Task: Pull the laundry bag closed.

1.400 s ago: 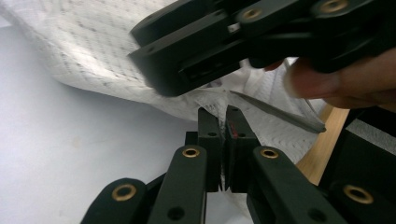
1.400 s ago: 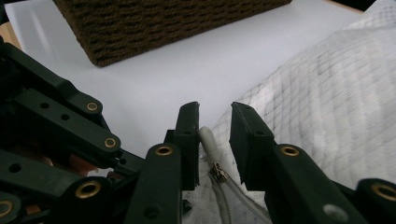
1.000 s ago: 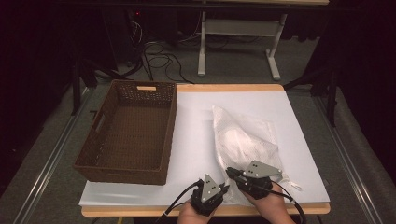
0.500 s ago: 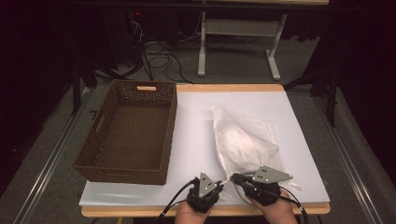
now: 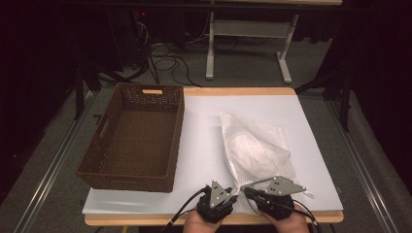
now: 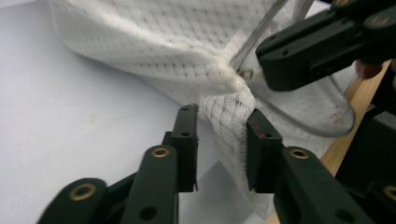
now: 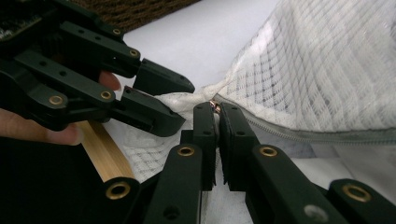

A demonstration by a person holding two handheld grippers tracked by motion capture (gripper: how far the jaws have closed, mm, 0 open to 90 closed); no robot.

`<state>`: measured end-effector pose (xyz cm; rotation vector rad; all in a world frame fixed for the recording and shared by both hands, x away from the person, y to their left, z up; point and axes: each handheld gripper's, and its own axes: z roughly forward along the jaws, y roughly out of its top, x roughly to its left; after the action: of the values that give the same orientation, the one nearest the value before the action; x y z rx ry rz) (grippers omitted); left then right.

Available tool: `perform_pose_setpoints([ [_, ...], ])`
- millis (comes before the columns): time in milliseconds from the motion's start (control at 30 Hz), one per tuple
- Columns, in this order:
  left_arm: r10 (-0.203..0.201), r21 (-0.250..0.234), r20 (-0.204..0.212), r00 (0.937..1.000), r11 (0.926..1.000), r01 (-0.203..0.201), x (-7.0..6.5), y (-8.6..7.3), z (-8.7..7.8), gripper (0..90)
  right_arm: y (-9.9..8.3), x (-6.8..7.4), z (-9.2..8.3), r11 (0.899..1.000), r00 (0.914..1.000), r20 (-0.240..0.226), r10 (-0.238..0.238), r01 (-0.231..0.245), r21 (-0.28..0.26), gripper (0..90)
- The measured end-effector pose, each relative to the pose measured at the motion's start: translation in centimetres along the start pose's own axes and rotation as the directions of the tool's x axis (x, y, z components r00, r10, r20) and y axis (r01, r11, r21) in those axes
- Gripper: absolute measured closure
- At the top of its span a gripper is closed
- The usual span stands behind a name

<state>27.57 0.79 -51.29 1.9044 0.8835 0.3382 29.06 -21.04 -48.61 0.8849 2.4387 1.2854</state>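
A white mesh zip bag [image 5: 252,145] lies on the white table cover, its near corner at the front edge between both hands. My right gripper [image 7: 215,116] is shut on the small metal zipper pull [image 7: 215,105] at the end of the bag's grey zipper [image 7: 299,133]. My left gripper [image 6: 222,140] sits just left of it; its jaws have just been opening and now stand apart, with a fold of the bag's mesh [image 6: 229,116] loose between them. In the high view the left gripper [image 5: 233,198] and the right gripper [image 5: 245,191] almost meet at the bag's corner.
A brown woven basket [image 5: 136,141] stands on the left half of the table, with nothing in it. The wooden table edge [image 5: 145,219] runs just under both hands. White table cover [image 5: 204,126] lies between basket and bag.
The right hand has drifted slightly toward the near edge and to the right, taking the bag's corner with it. The left hand has stayed in place.
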Motion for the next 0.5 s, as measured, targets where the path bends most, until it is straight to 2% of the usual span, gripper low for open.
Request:
perform_pose_setpoints([
  [133,-0.017,-0.017,0.023,0.9996,0.9997,0.017,0.2,0.6,-0.2,64.9,0.1,0.0,-0.2,1.000,1.0000,0.004,-0.004,0.004,-0.013,87.7],
  [300,-0.007,-0.029,0.045,0.9989,0.9995,0.008,-0.5,0.8,-1.0,61.1,0.2,-0.1,-0.3,1.000,0.9997,0.020,-0.010,0.011,-0.016,87.8],
  [367,-0.007,-0.036,0.046,0.9989,0.9993,0.009,-0.6,0.9,-1.3,60.0,0.3,-0.1,-0.4,1.000,0.9996,0.027,-0.010,0.011,-0.017,87.8],
  [433,-0.006,-0.048,0.024,0.9997,0.9988,0.007,-0.6,1.2,-1.2,60.4,0.3,-0.2,-0.3,1.000,0.9997,0.022,-0.005,0.005,-0.020,87.8],
  [500,-0.020,-0.032,0.029,0.9994,0.9993,0.021,-0.3,1.3,-0.7,61.2,0.3,0.0,-0.2,0.999,0.9999,0.011,-0.012,0.013,-0.031,87.8],
])
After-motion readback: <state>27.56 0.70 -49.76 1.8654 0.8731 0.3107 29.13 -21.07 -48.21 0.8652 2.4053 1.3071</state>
